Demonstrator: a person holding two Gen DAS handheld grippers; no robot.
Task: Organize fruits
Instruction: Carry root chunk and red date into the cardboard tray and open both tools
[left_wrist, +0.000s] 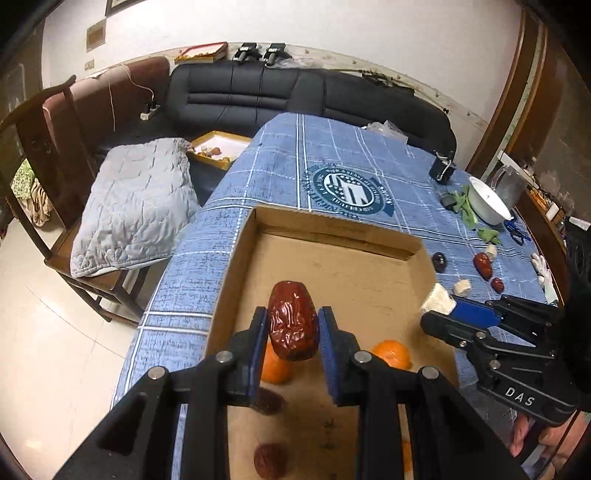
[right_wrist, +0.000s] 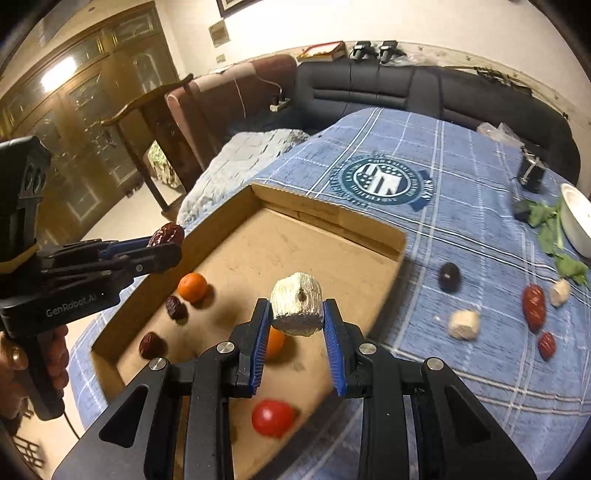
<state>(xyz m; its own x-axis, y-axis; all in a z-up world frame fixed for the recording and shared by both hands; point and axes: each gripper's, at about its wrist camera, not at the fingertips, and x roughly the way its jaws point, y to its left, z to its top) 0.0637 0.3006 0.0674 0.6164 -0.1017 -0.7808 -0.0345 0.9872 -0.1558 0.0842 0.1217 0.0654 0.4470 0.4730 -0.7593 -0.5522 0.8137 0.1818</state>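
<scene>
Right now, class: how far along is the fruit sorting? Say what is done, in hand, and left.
Done: the cardboard box already holds two oranges, two dried dates and a red tomato.
In hand: the left gripper holds a red date; the right gripper holds a pale chunk.
Left: several pieces on the blue cloth, including a dark fruit.

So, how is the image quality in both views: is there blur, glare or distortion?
Left wrist view: strong fisheye bending, dark corners; the red date in the left claw is sharp. Right wrist view: same bending; a lamp glares on the cabinet; the tomato in the cardboard box looks smeared, while the pale chunk in the right claw stays sharp.
</scene>
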